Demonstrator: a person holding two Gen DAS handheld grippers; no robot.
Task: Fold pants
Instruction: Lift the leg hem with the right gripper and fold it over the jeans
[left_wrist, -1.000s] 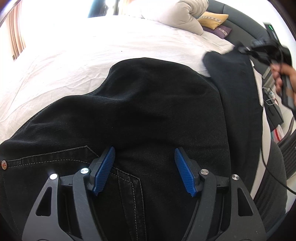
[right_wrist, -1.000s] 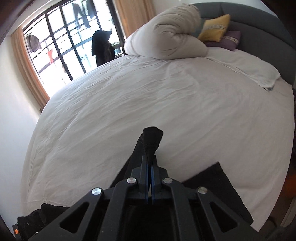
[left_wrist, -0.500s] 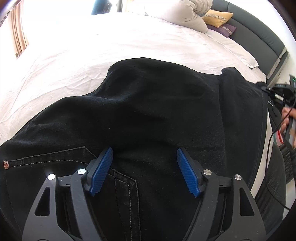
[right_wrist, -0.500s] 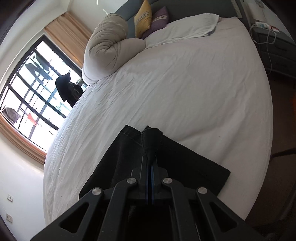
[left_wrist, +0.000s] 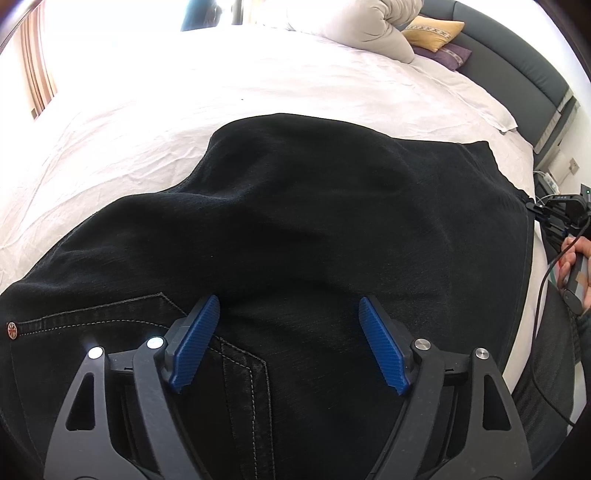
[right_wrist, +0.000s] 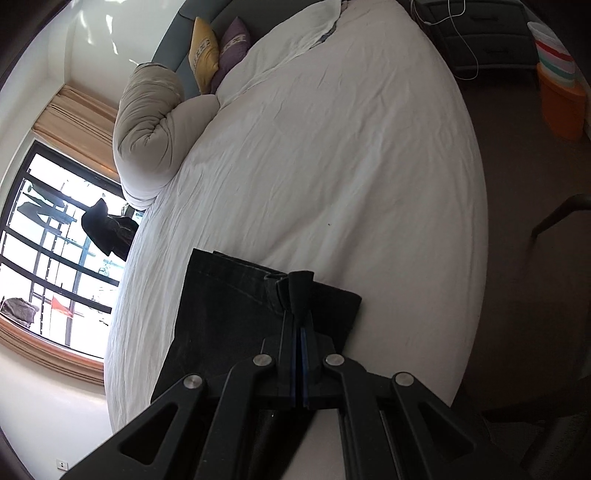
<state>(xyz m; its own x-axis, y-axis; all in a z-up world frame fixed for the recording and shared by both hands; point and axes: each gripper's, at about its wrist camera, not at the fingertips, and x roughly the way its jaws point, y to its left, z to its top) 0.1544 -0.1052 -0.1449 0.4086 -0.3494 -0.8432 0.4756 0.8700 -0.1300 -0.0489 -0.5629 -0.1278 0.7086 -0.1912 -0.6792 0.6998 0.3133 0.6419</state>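
Black pants (left_wrist: 314, 229) lie spread across the near side of the white bed, waist and pocket stitching toward me. My left gripper (left_wrist: 290, 314) is open, its blue pads just above the fabric near the pocket, holding nothing. My right gripper (right_wrist: 299, 321) is shut on the hem end of the pants (right_wrist: 229, 306), with a pinch of black cloth sticking out past its tips. In the left wrist view the right gripper (left_wrist: 535, 208) sits at the far right corner of the pants by the bed edge.
The white bed sheet (right_wrist: 332, 147) stretches beyond the pants. A rolled beige duvet (right_wrist: 151, 122) and yellow and purple cushions (right_wrist: 210, 51) lie at the grey headboard. A nightstand with cables (right_wrist: 487, 40) and an orange bin (right_wrist: 561, 99) stand on the floor beside the bed.
My right gripper has pulled the hem down and outward toward the bed edge, laying the leg flatter. My left gripper has stayed open over the waist.
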